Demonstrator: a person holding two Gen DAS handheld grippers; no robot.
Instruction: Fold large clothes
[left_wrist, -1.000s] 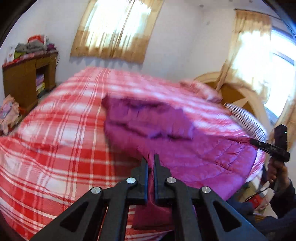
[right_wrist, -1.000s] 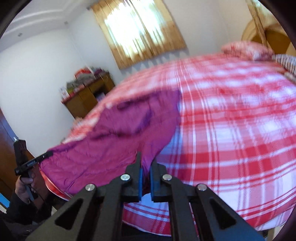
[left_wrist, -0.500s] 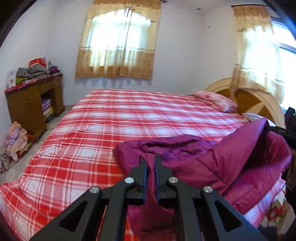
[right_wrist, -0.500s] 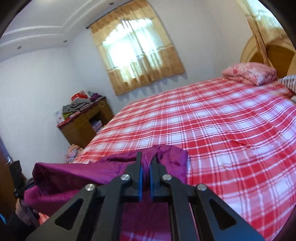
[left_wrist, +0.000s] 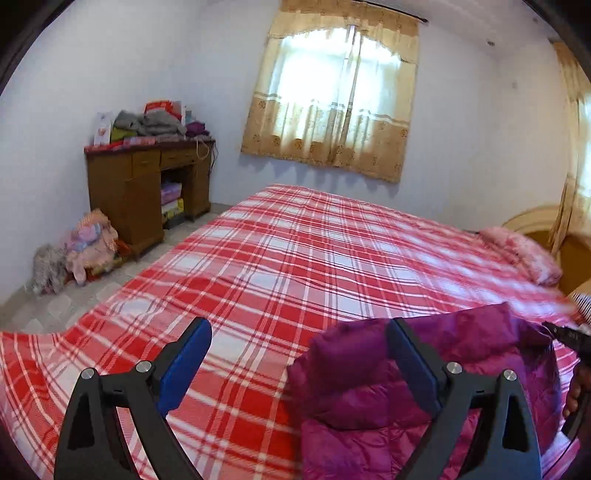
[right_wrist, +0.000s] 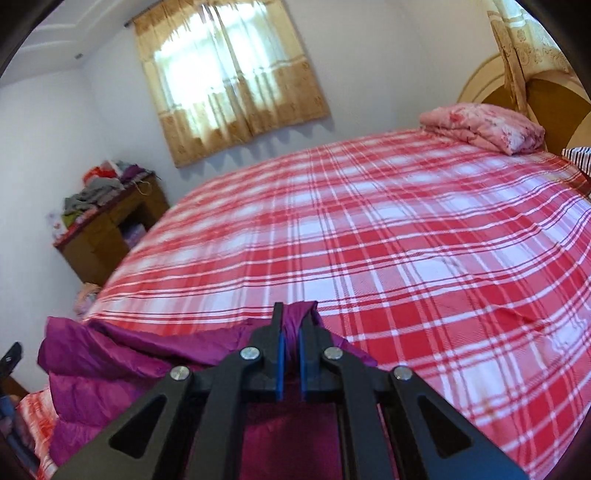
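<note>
A purple padded jacket (left_wrist: 369, 402) lies bunched at the near edge of a bed with a red plaid cover (left_wrist: 295, 258). My left gripper (left_wrist: 299, 354) hangs over the jacket's left end, its jaws opening wide. The jacket's edge lies under the gap, and neither blue pad presses on it. My right gripper (right_wrist: 293, 332) is shut on a fold of the jacket (right_wrist: 110, 358), which trails off to the left over the plaid cover (right_wrist: 406, 240). The tip of the right gripper (left_wrist: 569, 336) shows at the right edge of the left wrist view.
A wooden desk (left_wrist: 147, 184) piled with clothes stands by the far left wall, with a heap of clothes (left_wrist: 85, 247) on the floor beside it. A pink folded quilt (right_wrist: 487, 125) lies by the headboard (right_wrist: 546, 103). Curtained windows line the walls.
The left gripper has let go of the jacket and opened wide. The jacket, spread out before, is now folded into a bundle at the bed's near edge. The right gripper stays shut on it.
</note>
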